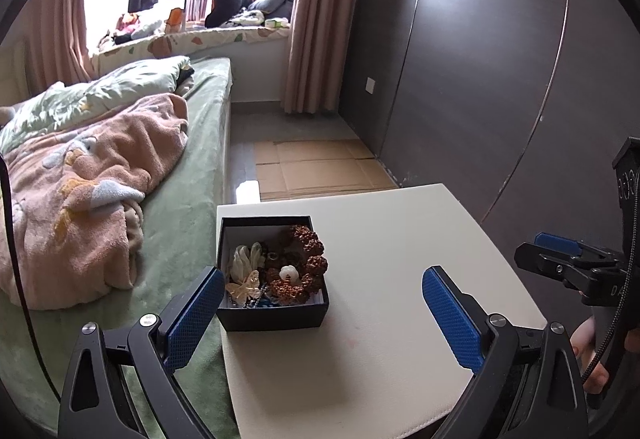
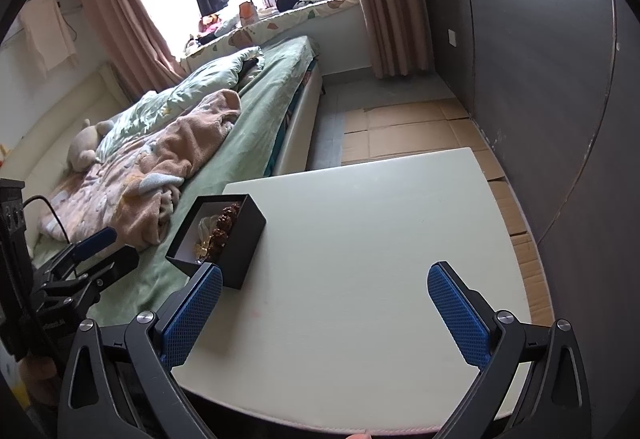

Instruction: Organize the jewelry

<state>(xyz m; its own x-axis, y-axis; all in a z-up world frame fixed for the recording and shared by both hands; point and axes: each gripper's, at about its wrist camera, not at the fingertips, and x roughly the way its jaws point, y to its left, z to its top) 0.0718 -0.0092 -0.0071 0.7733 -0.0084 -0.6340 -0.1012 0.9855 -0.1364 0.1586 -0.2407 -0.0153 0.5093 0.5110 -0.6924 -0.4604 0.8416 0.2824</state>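
Left wrist view: the left hand-held gripper point(image 1: 322, 313) gapes wide and empty over the white table point(image 1: 400, 239); the black jewelry box point(image 1: 272, 313), filled with beads, sits lower centre at the table's left edge.

Right wrist view: the right hand-held gripper point(image 2: 325, 315) is spread wide, empty, with the jewelry box point(image 2: 236, 251) left of centre beside the bed point(image 2: 256, 135).

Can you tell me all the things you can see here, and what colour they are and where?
box: 1, black, left edge of the table, open
bead bracelet: 1, brown, knobbly, inside the box
butterfly ornament: 1, pale gold, front left inside the box
table: 1, cream white, beside the bed
bed: 1, green cover, left of the table
blanket: 1, pink, crumpled on the bed
cardboard sheets: several, tan, flat on the floor
curtains: 2, dusty pink, either side of the window
left gripper: 1, black with blue pads, open
right gripper: 1, black with blue pads, open
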